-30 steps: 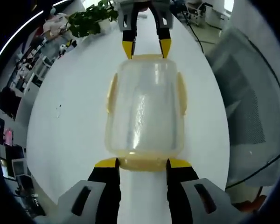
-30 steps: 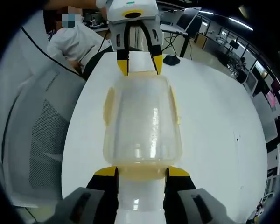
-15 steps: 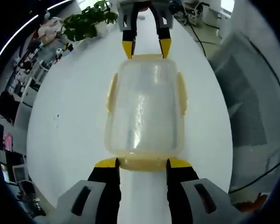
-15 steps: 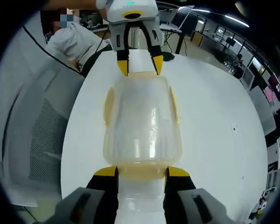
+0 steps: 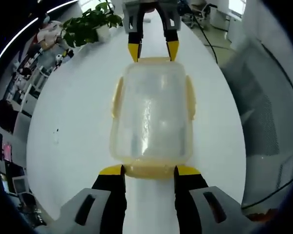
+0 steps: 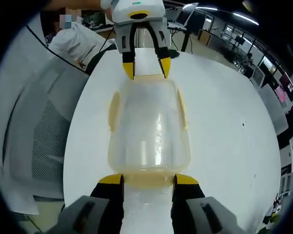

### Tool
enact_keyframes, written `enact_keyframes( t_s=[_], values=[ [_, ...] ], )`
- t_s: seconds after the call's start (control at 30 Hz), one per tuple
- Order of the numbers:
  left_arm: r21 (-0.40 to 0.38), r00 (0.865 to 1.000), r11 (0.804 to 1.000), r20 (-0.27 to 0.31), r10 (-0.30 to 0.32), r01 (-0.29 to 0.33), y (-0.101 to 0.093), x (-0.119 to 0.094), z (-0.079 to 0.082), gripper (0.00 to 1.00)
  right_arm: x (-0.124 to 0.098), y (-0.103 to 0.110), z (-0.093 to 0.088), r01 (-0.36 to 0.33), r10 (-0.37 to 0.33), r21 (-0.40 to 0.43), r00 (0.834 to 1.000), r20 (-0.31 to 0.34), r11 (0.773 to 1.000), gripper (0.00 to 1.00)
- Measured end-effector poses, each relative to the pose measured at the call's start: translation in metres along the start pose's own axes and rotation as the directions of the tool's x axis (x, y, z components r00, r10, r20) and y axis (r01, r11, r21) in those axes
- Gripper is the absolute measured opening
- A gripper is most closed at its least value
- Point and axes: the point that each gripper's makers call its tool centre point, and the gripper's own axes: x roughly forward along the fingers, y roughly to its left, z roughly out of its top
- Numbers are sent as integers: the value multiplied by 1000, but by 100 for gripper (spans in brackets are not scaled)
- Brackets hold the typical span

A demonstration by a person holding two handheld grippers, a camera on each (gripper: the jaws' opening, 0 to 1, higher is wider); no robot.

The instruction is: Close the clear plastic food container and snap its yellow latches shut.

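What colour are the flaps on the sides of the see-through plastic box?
Pale yellow. The side latches on the clear plastic container show best in the left gripper view.

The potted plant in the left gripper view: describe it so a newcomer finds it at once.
Start from the white table and follow it past the clear container to the far end. The potted plant stands there, off to the upper left of the far hand-held gripper. It is the one leafy green thing around.
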Motion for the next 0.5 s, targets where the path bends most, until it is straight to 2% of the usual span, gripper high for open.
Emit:
enact_keyframes(
  t_s=[0.5],
  values=[
    [-9,1000,1000,14,-22,22,0,22,23,35,-6,-3,-30,-10,10,3,1000,-23,1000,35]
  ],
)
